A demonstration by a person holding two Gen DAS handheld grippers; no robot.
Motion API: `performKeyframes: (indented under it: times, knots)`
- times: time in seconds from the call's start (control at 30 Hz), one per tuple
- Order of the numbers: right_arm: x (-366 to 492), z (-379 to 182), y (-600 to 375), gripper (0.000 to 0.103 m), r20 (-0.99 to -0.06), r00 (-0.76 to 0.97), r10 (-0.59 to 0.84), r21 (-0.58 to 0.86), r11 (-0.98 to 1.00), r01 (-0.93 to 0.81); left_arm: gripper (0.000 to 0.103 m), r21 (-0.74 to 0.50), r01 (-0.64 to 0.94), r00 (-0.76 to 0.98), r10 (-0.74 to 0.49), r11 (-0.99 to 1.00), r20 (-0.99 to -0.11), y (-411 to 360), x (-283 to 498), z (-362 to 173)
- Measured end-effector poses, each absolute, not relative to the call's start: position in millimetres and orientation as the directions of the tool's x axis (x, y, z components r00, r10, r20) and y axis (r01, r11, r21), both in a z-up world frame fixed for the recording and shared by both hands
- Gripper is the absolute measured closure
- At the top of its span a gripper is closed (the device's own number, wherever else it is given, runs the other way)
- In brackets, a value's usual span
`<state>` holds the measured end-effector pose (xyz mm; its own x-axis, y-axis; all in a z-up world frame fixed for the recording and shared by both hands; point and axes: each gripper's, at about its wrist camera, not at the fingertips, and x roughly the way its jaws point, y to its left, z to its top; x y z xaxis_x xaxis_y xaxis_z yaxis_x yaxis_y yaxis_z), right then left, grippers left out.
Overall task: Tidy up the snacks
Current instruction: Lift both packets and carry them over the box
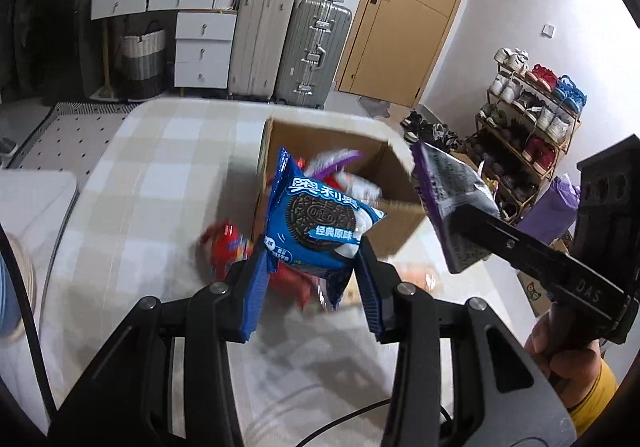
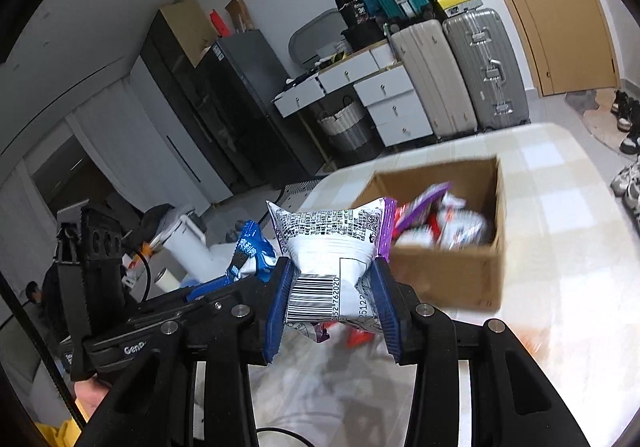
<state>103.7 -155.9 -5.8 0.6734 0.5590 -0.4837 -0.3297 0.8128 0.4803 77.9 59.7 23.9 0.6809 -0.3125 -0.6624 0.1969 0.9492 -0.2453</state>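
My left gripper (image 1: 310, 267) is shut on a blue Oreo packet (image 1: 320, 223) and holds it above the table, just in front of an open cardboard box (image 1: 400, 215). My right gripper (image 2: 332, 295) is shut on a white and purple snack packet (image 2: 332, 247), held near the box (image 2: 452, 275), which holds several packets. The purple packet (image 1: 452, 199) also shows in the left wrist view, over the box's right side. The Oreo packet (image 2: 250, 255) shows at the left in the right wrist view.
The box stands on a table with a beige checked cloth (image 1: 160, 175). A red packet (image 1: 228, 247) lies on the cloth left of the box. Suitcases (image 1: 308, 51), white drawers (image 1: 204, 51) and a shoe rack (image 1: 528, 119) stand beyond the table.
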Motion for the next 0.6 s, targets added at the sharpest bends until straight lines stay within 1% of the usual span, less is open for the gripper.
performKeyframes:
  times: [0.1,0.17,0.33,0.47,0.6]
  knots:
    - [124,7,-165,0.063,-0.483,0.693,0.535,0.468,0.827,-0.312,0.065,-0.269,0.228,0.664,-0.351,0.936,-0.660,54,109,35]
    - [141,9,-171,0.063,-0.489,0.695,0.527,0.478,0.828,-0.292,0.065,-0.274,0.270,0.620,-0.384,0.923,-0.684,48,137,36]
    - [184,3,-182,0.063,-0.517,0.688,0.510,0.501,0.832,-0.240,0.065,-0.298,0.266,0.576,-0.399,0.917,-0.714,42,202,31]
    - [215,-12,-191,0.063,-0.557,0.664,0.498,0.509,0.837,-0.200,0.065,-0.304,0.257,0.521,-0.396,0.917,-0.756,34,247,16]
    - [236,-31,-197,0.063,-0.594,0.636,0.492,0.510,0.842,-0.176,0.065,-0.280,0.263,0.465,-0.376,0.923,-0.802,19,279,-9]
